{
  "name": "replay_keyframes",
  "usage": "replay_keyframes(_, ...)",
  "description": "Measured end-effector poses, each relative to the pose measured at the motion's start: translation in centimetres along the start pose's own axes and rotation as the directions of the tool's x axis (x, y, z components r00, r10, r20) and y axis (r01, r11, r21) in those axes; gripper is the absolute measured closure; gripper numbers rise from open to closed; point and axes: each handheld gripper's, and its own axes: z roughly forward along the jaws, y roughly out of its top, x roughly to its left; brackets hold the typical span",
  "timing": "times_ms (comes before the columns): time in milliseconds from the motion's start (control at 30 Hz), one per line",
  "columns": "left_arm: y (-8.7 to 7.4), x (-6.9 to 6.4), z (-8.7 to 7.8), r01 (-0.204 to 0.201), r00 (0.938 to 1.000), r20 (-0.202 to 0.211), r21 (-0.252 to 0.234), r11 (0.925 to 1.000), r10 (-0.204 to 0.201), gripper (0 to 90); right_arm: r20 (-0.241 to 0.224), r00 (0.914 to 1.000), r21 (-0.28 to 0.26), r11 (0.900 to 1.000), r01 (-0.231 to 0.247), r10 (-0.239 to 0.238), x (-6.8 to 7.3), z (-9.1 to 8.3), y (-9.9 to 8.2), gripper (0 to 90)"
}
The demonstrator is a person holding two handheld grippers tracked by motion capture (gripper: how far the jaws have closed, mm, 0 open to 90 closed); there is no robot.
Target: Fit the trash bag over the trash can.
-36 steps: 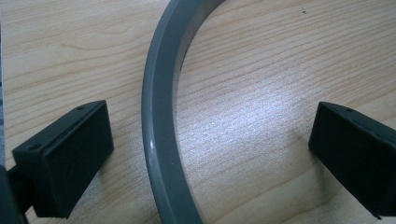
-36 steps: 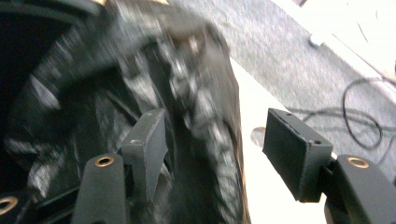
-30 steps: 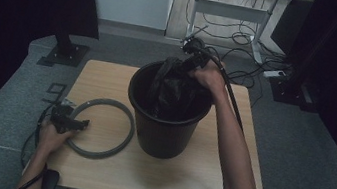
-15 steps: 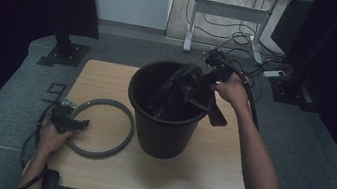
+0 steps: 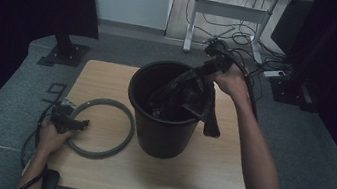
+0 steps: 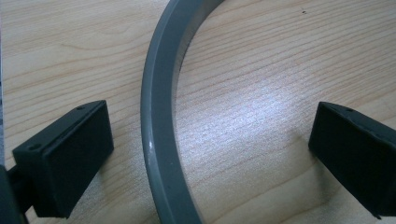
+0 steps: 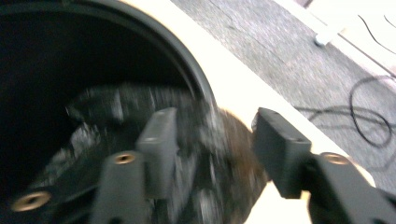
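Right tool point(image 5: 208, 76), jaws just opening, half-wide astride black plastic liner bag point(image 5: 191, 98) draped over round black plastic bin's point(image 5: 160, 134) rim. Left tool point(image 6: 205, 154) wide astride grey ring point(image 6: 156, 126) on worktop point(image 5: 108, 78). Advisable: spread the bag evenly before ringing.
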Motion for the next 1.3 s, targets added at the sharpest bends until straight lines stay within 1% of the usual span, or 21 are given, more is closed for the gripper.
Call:
replay_keyframes(67,0.0,0.0,0.0,-0.001,1.0,0.001,0.0,1.0,0.001,0.0,-0.022,0.9993,-0.008,0.9995,0.03,-0.03,0.3,1.0,1.2,57.9)
replay_keyframes(100,0.0,0.0,0.0,-0.001,1.0,0.001,0.0,1.0,0.001,0.0,-0.025,0.999,-0.003,0.9993,0.038,-0.038,0.4,1.6,1.7,57.9)
replay_keyframes(133,0.0,0.0,0.0,-0.001,1.0,0.001,0.0,1.0,0.001,0.0,-0.031,0.9983,0.01,0.9987,0.049,-0.049,0.4,2.4,2.1,58.5)
replay_keyframes(200,0.0,0.0,0.0,-0.002,1.0,0.002,0.0,1.0,0.002,0.0,-0.024,0.9973,0.036,0.9969,0.07,-0.069,0.5,3.3,2.5,58.5)
replay_keyframes(267,0.0,0.0,0.0,-0.004,1.0,0.003,0.0,1.0,0.004,0.0,-0.017,0.9966,0.051,0.9954,0.082,-0.081,0.2,4.0,2.5,58.5)
replay_keyframes(333,0.0,0.0,0.0,-0.004,1.0,0.004,0.0,1.0,0.004,0.0,-0.009,0.9966,0.071,0.9941,0.082,-0.082,-0.2,4.4,2.3,57.0)
replay_keyframes(367,0.0,0.0,0.0,-0.004,1.0,0.004,0.0,1.0,0.004,0.0,-0.011,0.997,0.081,0.9937,0.078,-0.077,-0.4,4.5,2.1,55.0)
replay_keyframes(400,0.0,0.0,0.0,-0.005,1.0,0.004,0.0,1.0,0.005,0.0,-0.017,0.9973,0.088,0.9934,0.073,-0.072,-0.6,4.5,1.9,54.9)
replay_keyframes(467,0.0,0.0,0.0,-0.005,1.0,0.004,0.0,1.0,0.005,0.0,-0.011,0.9972,0.098,0.9924,0.075,-0.074,-0.8,4.1,1.4,54.2)
replay_keyframes(533,0.0,0.0,0.0,-0.006,1.0,0.005,0.0,1.0,0.006,0.0,-0.004,0.9982,0.102,0.993,0.06,-0.059,-1.2,3.6,0.7,50.5)
replay_keyframes(633,0.0,0.0,0.0,-0.007,1.0,0.006,0.0,1.0,0.007,0.0,-0.011,0.9995,0.114,0.993,0.031,-0.03,-1.7,2.8,-0.6,46.7)
replay_keyframes(733,0.0,0.0,0.0,-0.009,0.9999,0.008,0.001,1.0,0.009,0.0,-0.022,0.9997,0.105,0.9944,0.01,-0.008,-2.0,1.9,-2.0,43.4)
replay_keyframes(833,0.1,-0.2,-0.1,-0.006,1.0,0.006,0.012,0.9999,0.006,0.0,-0.023,0.9997,0.102,0.9948,0.003,-0.001,-1.8,0.8,-3.2,41.4)
replay_keyframes(900,0.3,-0.4,-0.2,-0.008,0.9999,0.008,0.035,0.9993,0.008,0.0,-0.018,0.9998,0.092,0.9957,-0.01,0.012,-1.6,-0.1,-4.0,40.1)
replay_keyframes(967,0.4,-0.5,-0.4,-0.018,0.9995,0.026,0.047,0.9987,0.017,3.3,-0.013,0.9996,0.079,0.9966,-0.024,0.025,-1.3,-0.7,-4.7,38.6)
replay_keyframes(1033,0.5,-0.5,-0.6,-0.017,0.9988,0.047,0.054,0.9984,0.014,4.7,-0.014,0.9993,0.065,0.9973,-0.034,0.035,-0.9,-1.3,-5.5,37.3)
replay_keyframes(1100,0.6,-0.5,-0.8,-0.017,0.9978,0.065,0.062,0.9979,0.013,6.6,-0.015,0.9983,0.053,0.9971,-0.055,0.056,-0.5,-2.0,-6.2,35.4)
replay_keyframes(1200,0.7,-0.5,-1.2,-0.024,0.9976,0.066,0.067,0.9975,0.019,6.7,-0.003,0.9969,0.039,0.9961,-0.079,0.079,0.4,-3.0,-7.1,31.8)
replay_keyframes(1300,1.0,-0.8,-1.8,-0.036,0.9975,0.063,0.055,0.9979,0.032,6.7,0.016,0.9964,0.029,0.9961,-0.084,0.083,1.5,-3.6,-7.8,28.8)
